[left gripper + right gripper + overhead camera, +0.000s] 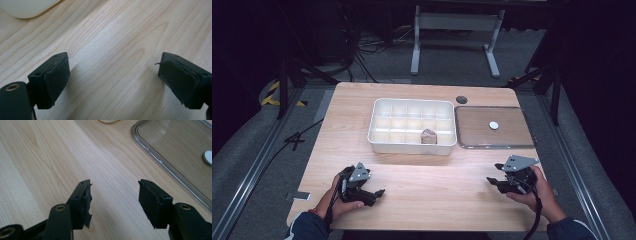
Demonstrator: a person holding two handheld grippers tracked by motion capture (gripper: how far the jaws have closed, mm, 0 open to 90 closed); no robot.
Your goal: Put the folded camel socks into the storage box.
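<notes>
A white compartment box (412,125) stands on the wooden table (422,195), with a small brownish lump (428,136) in one front cell. To its right lies a clear lid (493,126) carrying a small white disc (494,125). My left gripper (371,194) rests near the front left of the table, jaws wide apart with bare wood between them (113,75). My right gripper (497,175) sits at the front right, also open and holding nothing (115,200). The lid's edge (160,162) and the white disc (208,157) show ahead of it.
A dark round hole (461,99) marks the table behind the lid. A corner of the white box (27,7) shows at the top left of the left gripper view. Beyond the table are a grey floor, cables and a white frame (457,30).
</notes>
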